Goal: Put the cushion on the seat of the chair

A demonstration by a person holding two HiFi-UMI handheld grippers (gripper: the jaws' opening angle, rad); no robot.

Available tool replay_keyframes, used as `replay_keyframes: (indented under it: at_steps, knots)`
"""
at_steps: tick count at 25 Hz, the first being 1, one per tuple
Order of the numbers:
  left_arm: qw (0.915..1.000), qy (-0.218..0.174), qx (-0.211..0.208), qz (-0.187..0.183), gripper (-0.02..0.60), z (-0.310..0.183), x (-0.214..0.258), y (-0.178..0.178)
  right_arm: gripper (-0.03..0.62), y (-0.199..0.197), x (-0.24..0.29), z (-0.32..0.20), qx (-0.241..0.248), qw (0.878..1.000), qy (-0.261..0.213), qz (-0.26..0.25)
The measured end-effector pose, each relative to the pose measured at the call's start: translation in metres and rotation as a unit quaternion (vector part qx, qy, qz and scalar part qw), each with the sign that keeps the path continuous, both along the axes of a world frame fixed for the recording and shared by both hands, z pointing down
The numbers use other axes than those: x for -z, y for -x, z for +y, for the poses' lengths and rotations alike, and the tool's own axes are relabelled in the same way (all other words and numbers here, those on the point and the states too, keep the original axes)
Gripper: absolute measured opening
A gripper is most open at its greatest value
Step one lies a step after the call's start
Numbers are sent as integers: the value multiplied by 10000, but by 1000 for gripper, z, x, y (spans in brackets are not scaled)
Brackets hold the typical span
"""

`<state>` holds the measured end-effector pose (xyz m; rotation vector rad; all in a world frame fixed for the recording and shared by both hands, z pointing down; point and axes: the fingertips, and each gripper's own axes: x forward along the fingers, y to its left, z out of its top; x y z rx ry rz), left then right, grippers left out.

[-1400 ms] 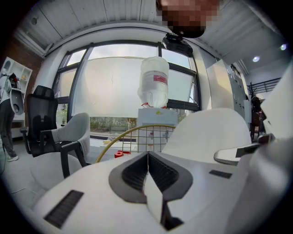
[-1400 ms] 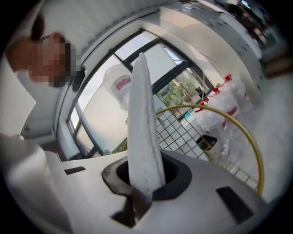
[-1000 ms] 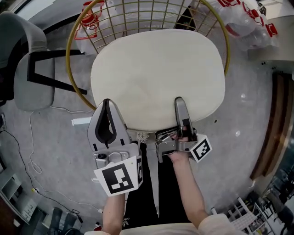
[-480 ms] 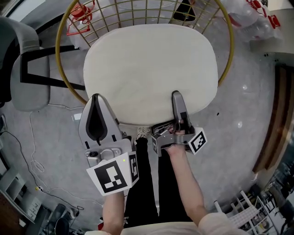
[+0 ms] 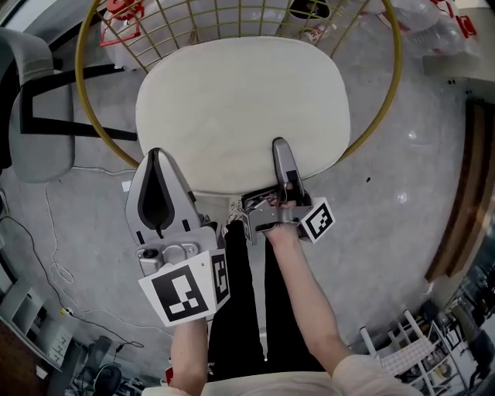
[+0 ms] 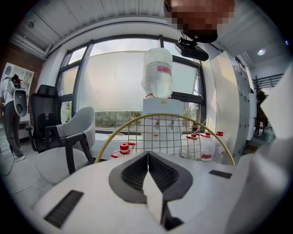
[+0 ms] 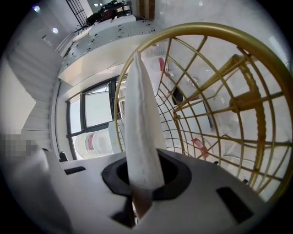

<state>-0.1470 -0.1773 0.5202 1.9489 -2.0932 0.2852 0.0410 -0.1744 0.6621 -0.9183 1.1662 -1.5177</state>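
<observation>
A cream oval cushion hangs over the round gold wire chair, whose ring shows all round it. My left gripper is at the cushion's near left edge. In the left gripper view its jaws are shut, with a thin white wedge of cushion between the pads. My right gripper is shut on the near right edge. In the right gripper view the cushion stands edge-on between the jaws, with the gold wire back behind it.
A grey armchair stands to the left on the grey floor, with a cable trailing near it. Clear water bottles with red caps lie behind the chair. A wooden edge runs along the right. The person's legs are below the grippers.
Both grippers and the cushion have sunk toward the chair. More of the gold ring now shows round the cushion. The right gripper has rolled a little.
</observation>
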Motion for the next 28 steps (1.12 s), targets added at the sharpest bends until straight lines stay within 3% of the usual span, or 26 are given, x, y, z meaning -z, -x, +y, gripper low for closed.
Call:
replay_keyframes:
  at_steps: [16,25,28]
  knots:
    - [9994,259,36,225,15,11,-21,-5,51,-5,-72,18,10,9961,685,550]
    - [9988,344,54,344,15,18,-25,-12,51,-4,-72,16,26,9958,689,607]
    - [9978,362,81,553,15,18,-25,-12,69,-4,-71,16,34,9946,730,732]
